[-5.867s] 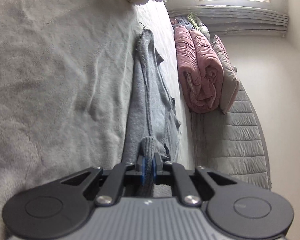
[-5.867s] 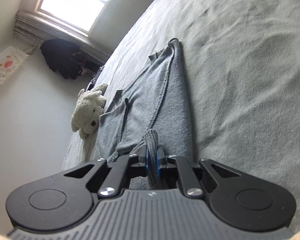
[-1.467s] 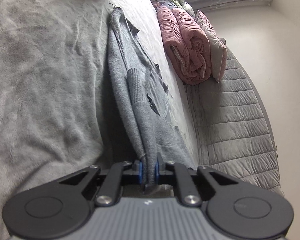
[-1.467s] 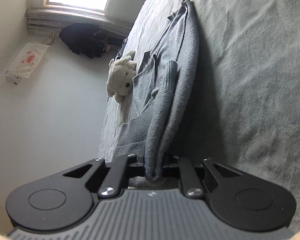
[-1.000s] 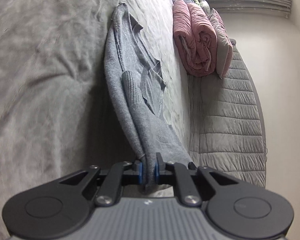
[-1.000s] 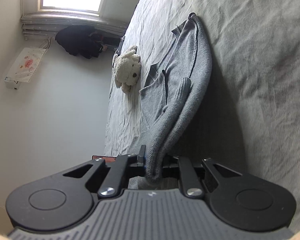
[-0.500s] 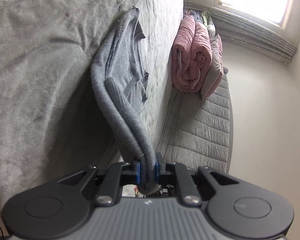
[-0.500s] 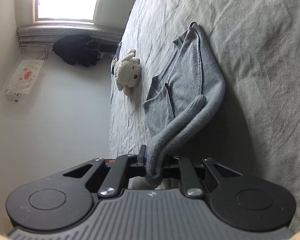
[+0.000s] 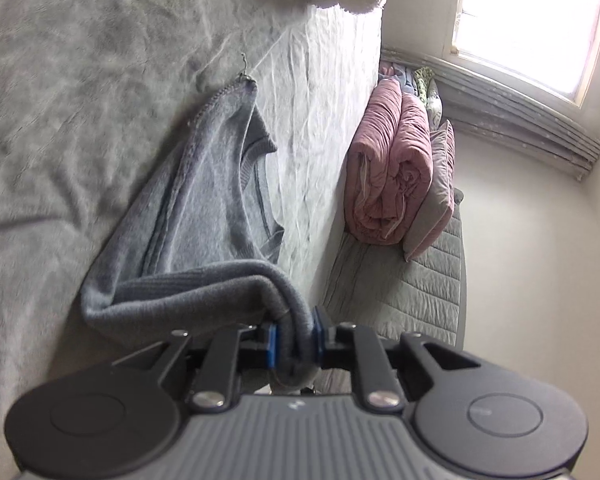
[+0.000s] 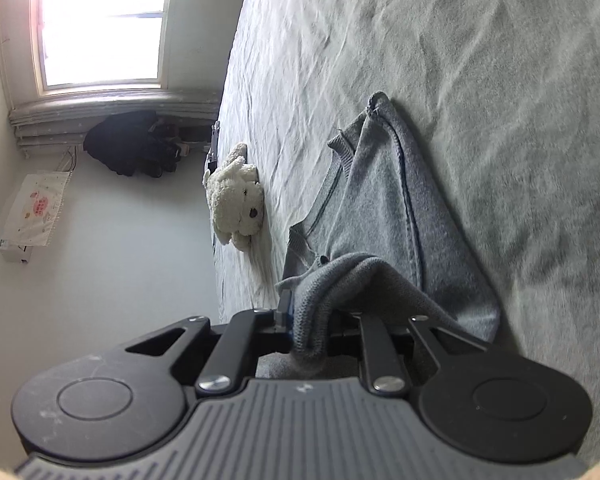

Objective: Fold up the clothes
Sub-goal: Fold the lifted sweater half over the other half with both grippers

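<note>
Both tongs hold bunched knit: the left gripper and the right gripper each have a thick roll of the grey sweater between their pads, and the jaws are easing open while the cloth sits pinched there. The garment lies on the grey bed, its neckline toward the edge where a plush toy sits. Its lower part is being carried over the upper, so this fold looks nearly laid; releasing, smoothing, and possibly another fold remain, though the blur hides how flat it sits.
</note>
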Action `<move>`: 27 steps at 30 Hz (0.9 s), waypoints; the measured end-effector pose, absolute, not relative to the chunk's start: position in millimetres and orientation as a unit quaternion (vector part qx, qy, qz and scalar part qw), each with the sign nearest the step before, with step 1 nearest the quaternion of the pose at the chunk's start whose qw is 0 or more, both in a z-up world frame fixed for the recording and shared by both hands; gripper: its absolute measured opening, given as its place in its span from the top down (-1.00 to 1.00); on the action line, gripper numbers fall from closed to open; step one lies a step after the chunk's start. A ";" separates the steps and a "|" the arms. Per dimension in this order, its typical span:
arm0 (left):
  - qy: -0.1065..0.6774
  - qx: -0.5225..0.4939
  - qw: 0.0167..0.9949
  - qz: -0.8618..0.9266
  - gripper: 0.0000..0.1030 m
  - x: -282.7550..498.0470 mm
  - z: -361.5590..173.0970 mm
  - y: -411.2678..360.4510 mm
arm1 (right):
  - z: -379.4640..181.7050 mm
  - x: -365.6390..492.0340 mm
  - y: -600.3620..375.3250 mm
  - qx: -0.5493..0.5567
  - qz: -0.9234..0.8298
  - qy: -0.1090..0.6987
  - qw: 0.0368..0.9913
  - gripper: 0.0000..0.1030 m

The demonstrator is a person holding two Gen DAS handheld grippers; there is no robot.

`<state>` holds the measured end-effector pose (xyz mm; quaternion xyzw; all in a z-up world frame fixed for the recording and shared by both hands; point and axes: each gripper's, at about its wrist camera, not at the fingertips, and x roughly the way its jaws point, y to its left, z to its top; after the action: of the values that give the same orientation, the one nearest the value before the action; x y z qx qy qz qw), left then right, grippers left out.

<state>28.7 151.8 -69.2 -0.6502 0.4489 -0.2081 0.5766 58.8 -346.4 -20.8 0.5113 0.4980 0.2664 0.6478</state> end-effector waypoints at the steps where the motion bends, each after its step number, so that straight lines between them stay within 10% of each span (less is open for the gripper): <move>1: 0.449 -0.651 0.578 -0.203 0.62 34.3 -72.2 151.5 | -25.6 64.0 -345.2 0.513 0.262 0.500 0.647 0.60; 6: 0.438 -0.654 0.587 -0.191 0.29 51.4 -92.6 152.9 | -51.0 75.3 -351.6 0.537 0.238 0.500 0.636 0.15; 27: 0.369 -0.344 0.840 -0.198 0.14 95.7 -75.7 123.6 | -36.6 92.3 -298.8 0.280 0.268 0.390 0.835 0.14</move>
<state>95.8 123.6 -75.7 -0.3444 0.3692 -0.1983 0.8401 92.3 -298.8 -36.6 0.2802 0.3895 0.2680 0.8354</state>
